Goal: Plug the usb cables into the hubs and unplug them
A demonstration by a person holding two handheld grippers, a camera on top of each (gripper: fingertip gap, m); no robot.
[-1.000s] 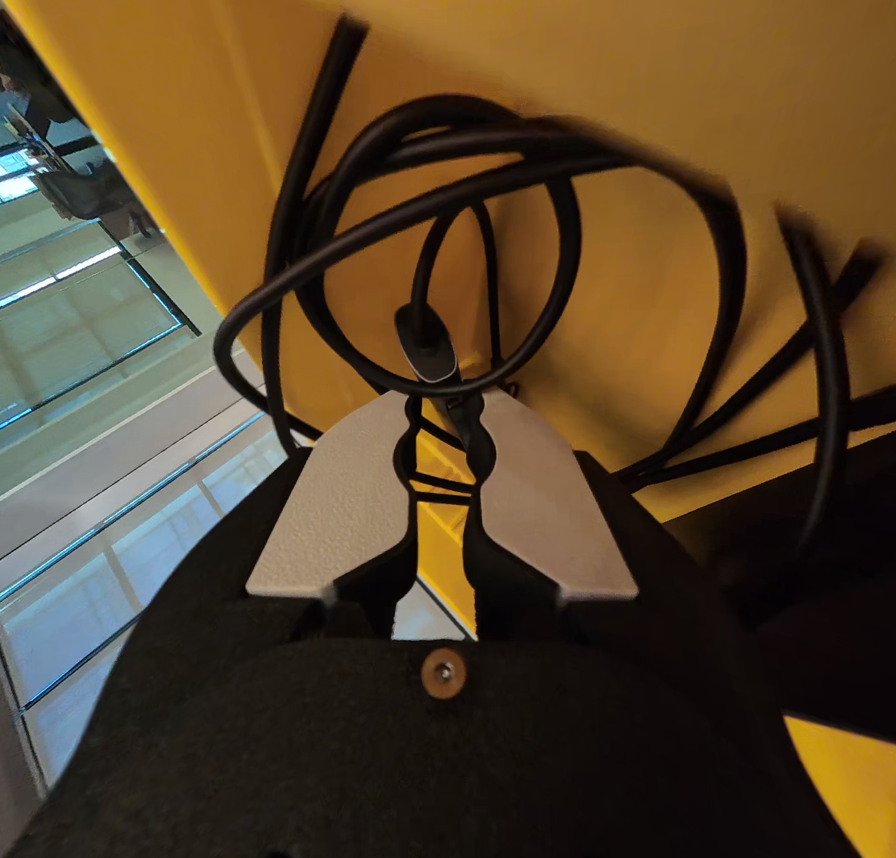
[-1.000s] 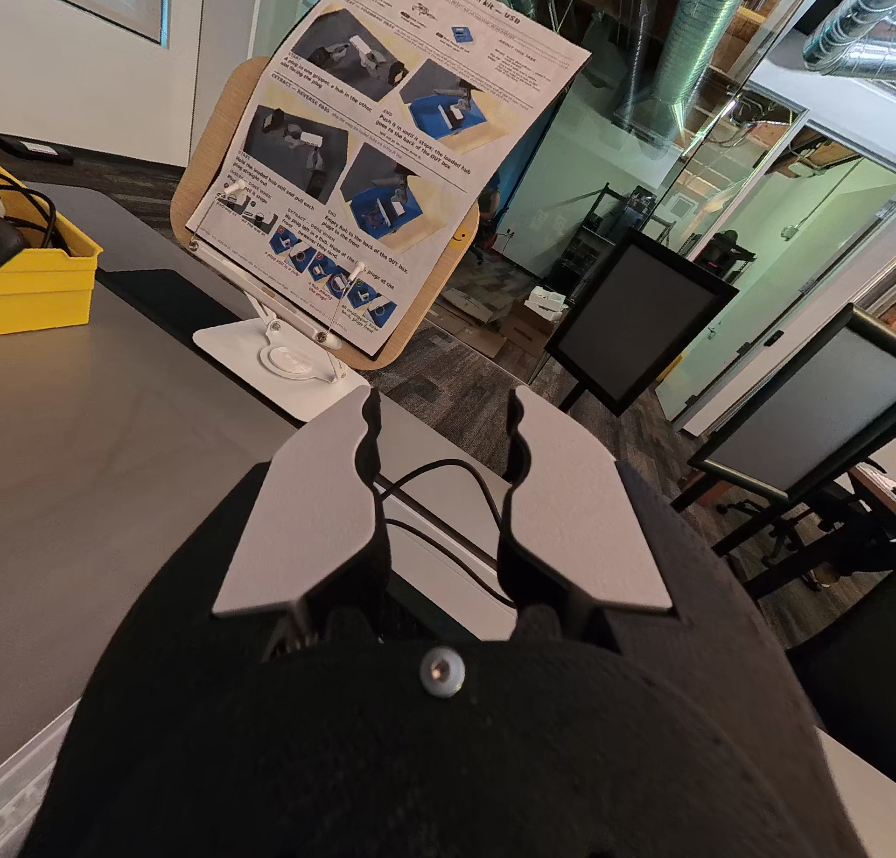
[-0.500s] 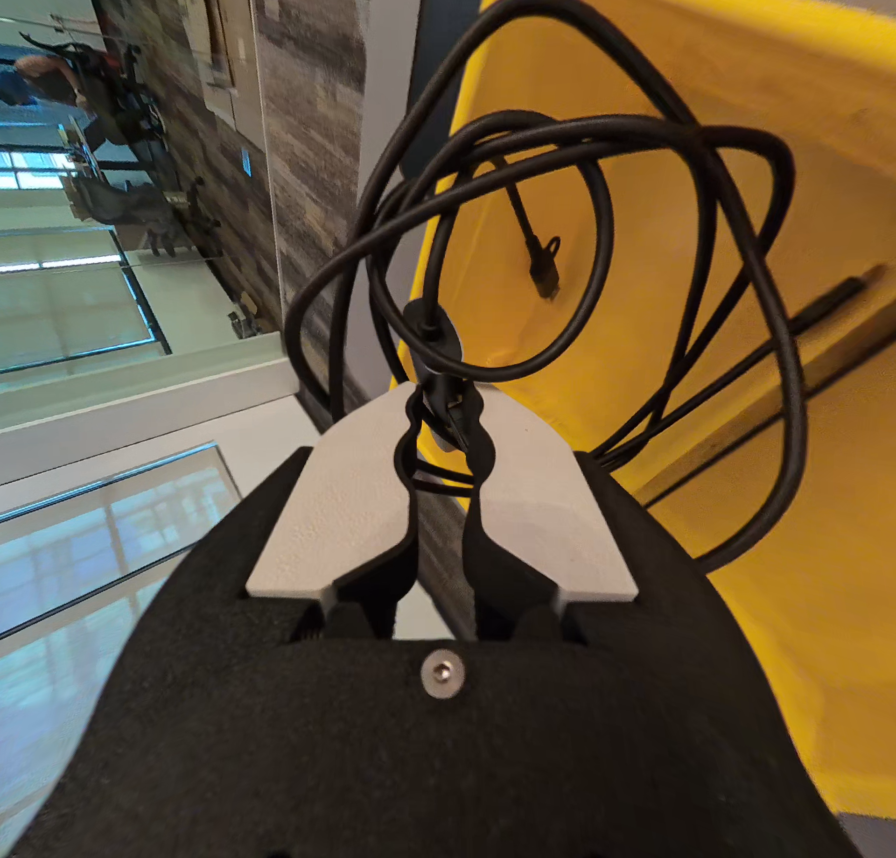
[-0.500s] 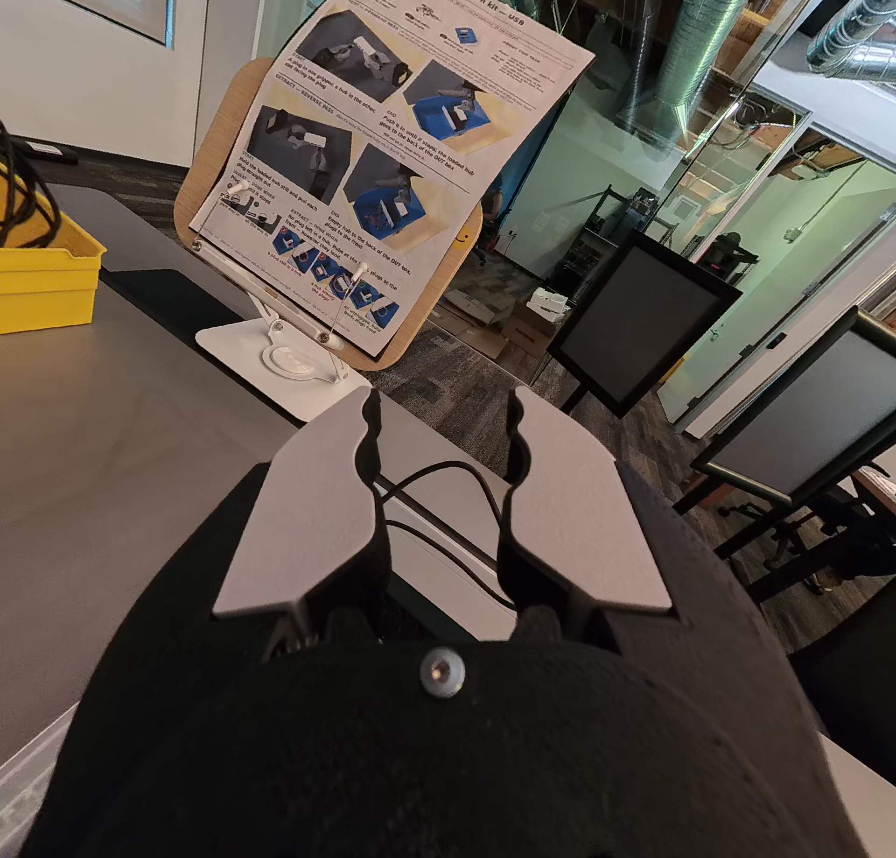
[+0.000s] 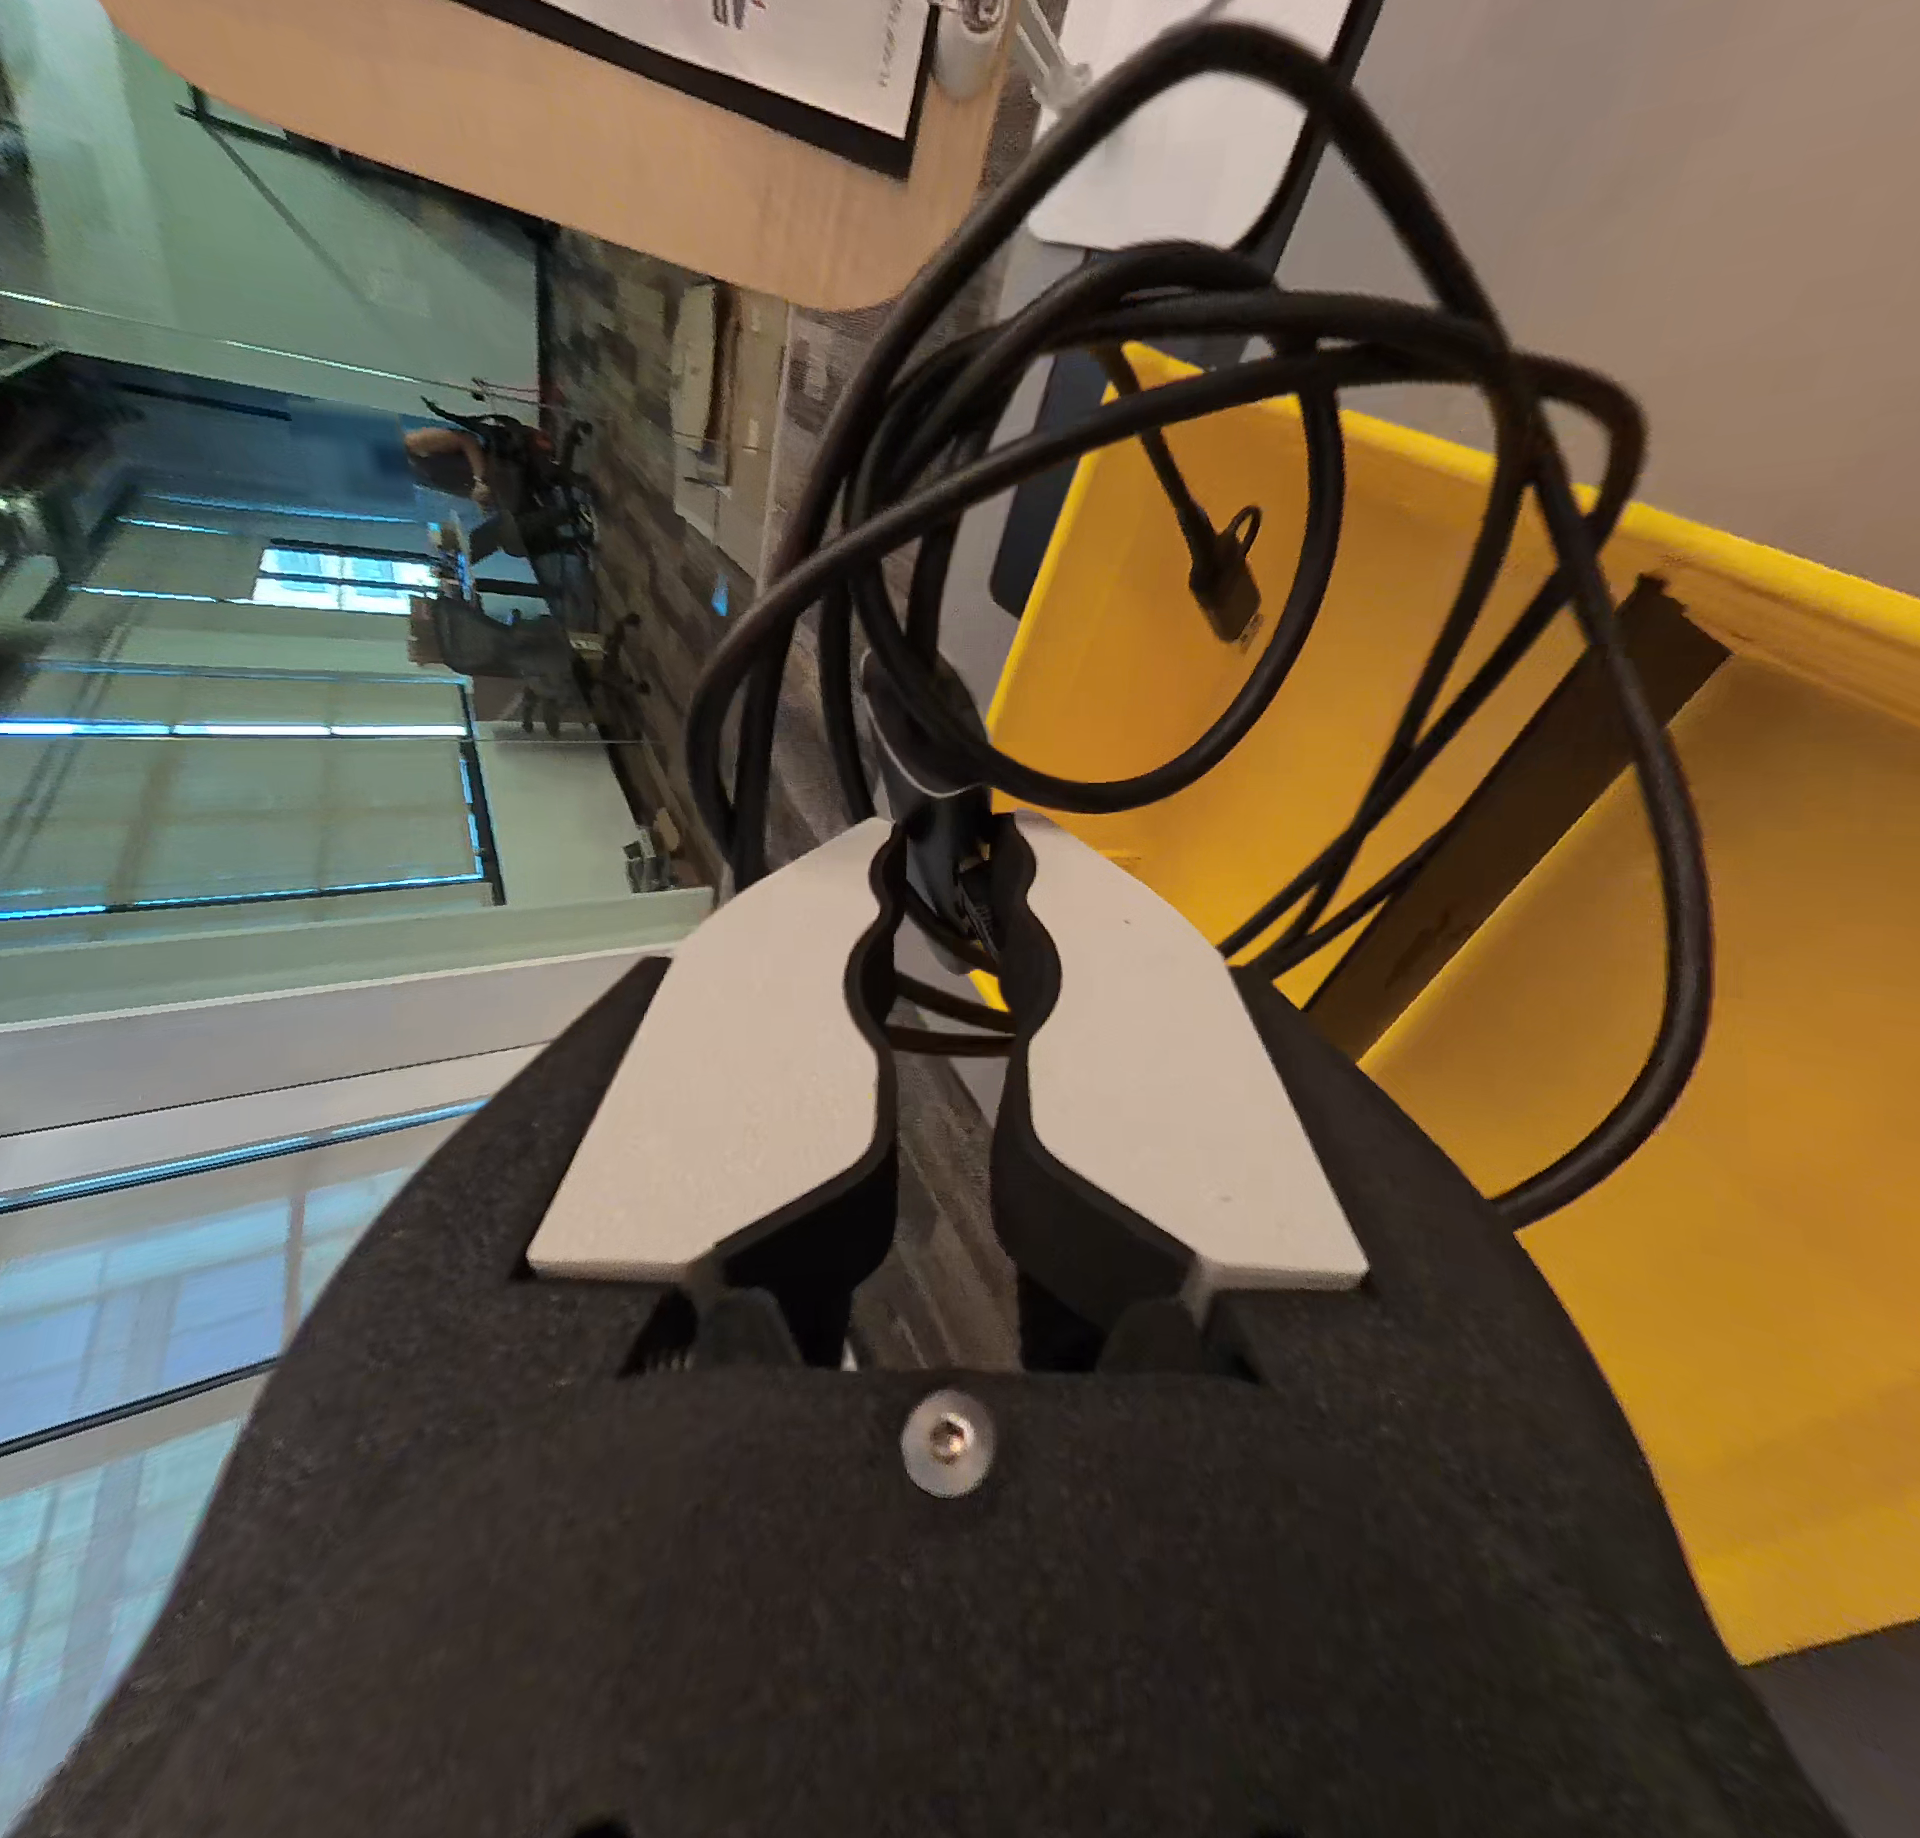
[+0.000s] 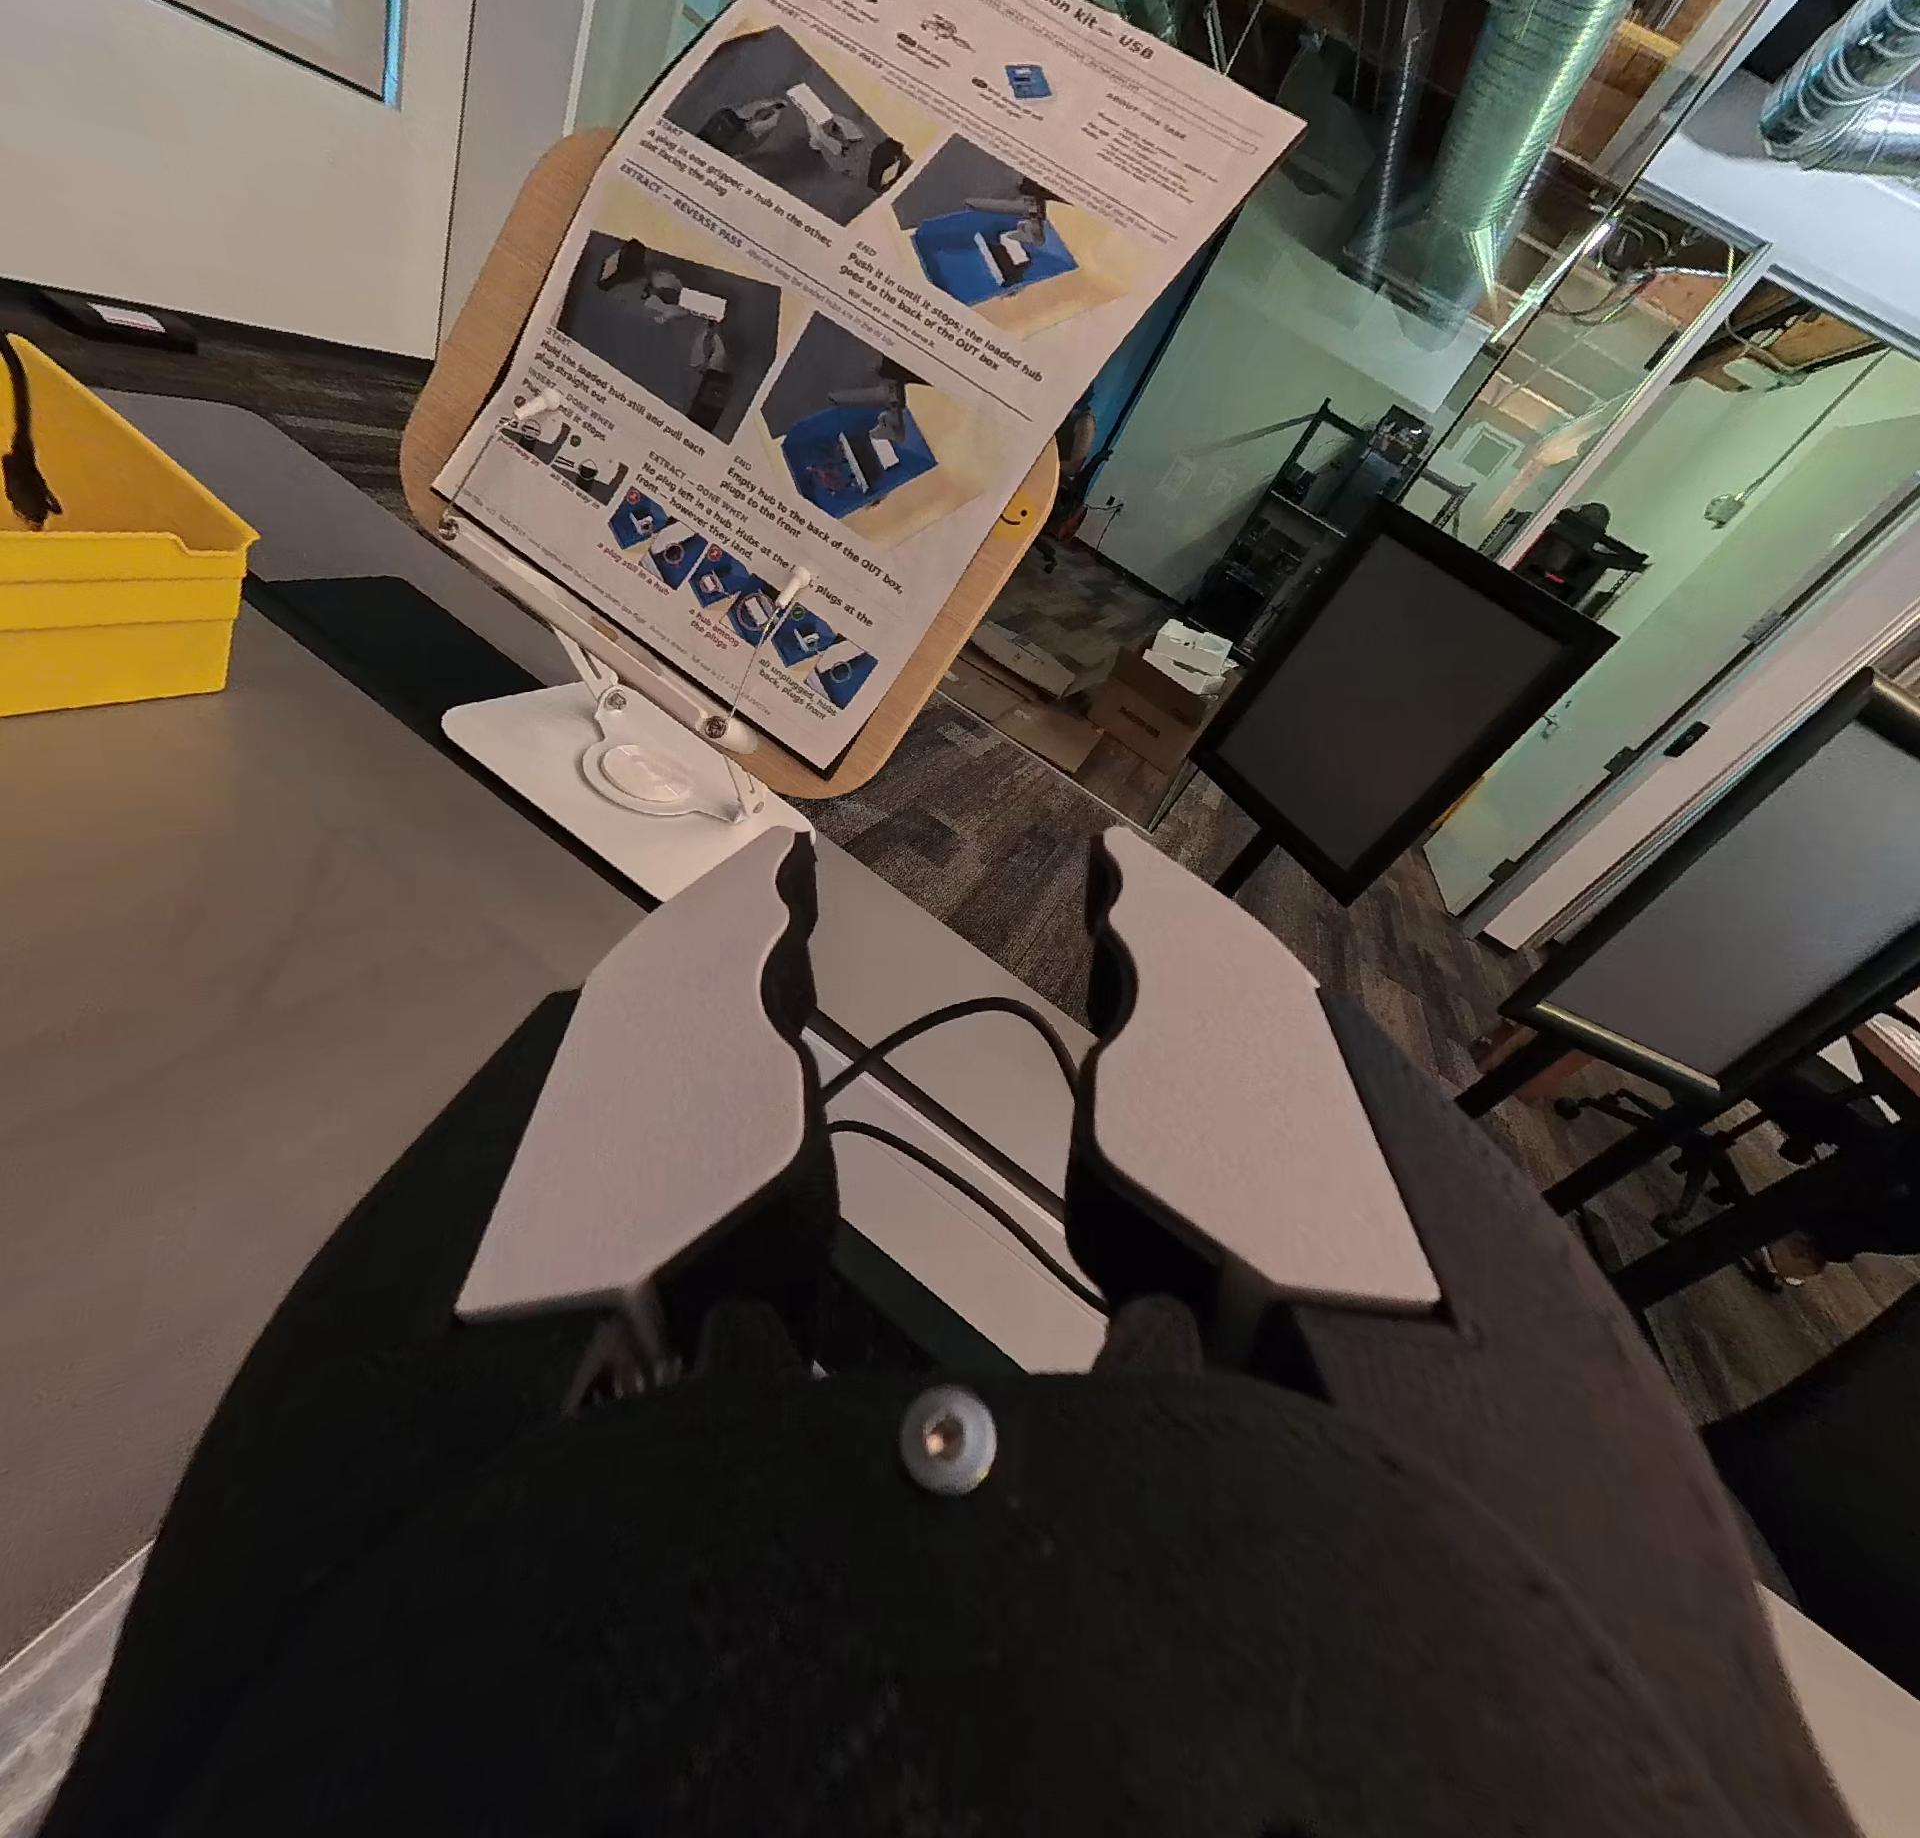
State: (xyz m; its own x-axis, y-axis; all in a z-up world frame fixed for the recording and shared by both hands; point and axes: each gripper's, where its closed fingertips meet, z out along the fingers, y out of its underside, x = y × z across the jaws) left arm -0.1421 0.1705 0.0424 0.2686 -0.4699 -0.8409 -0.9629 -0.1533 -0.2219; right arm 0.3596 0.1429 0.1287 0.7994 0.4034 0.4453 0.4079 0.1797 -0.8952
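- Left wrist view: the left gripper (image 5: 951,879) has its two grey fingers drawn almost together, pinching the dark plug end of a black usb cable (image 5: 1299,334) at the tips.
- The rest of the cable hangs off that plug in several loose, tangled loops in front of a yellow bin (image 5: 1714,1269). Its far connector (image 5: 1226,593) dangles free inside one loop.
- Handling, as a guess: the cable looks light and floppy, so the loops will swing and may snag on the bin wall. The moulded plug is the only stiff part and the sensible place to grip. A hold this near the fingertips could let the plug twist.
- No hub shows in either view.
- Right wrist view: the right gripper (image 6: 951,889) is spread wide with nothing between its fingers, held above a grey table (image 6: 260,936).
- Beyond it, a printed instruction sheet (image 6: 852,334) with photos and text is clipped to a wooden board on a white stand (image 6: 623,770). I leave its wording unread. No brand marks can be made out on the cable or bin.
- At the left edge, the yellow bin sits on the table with a bit of cable hanging over it.
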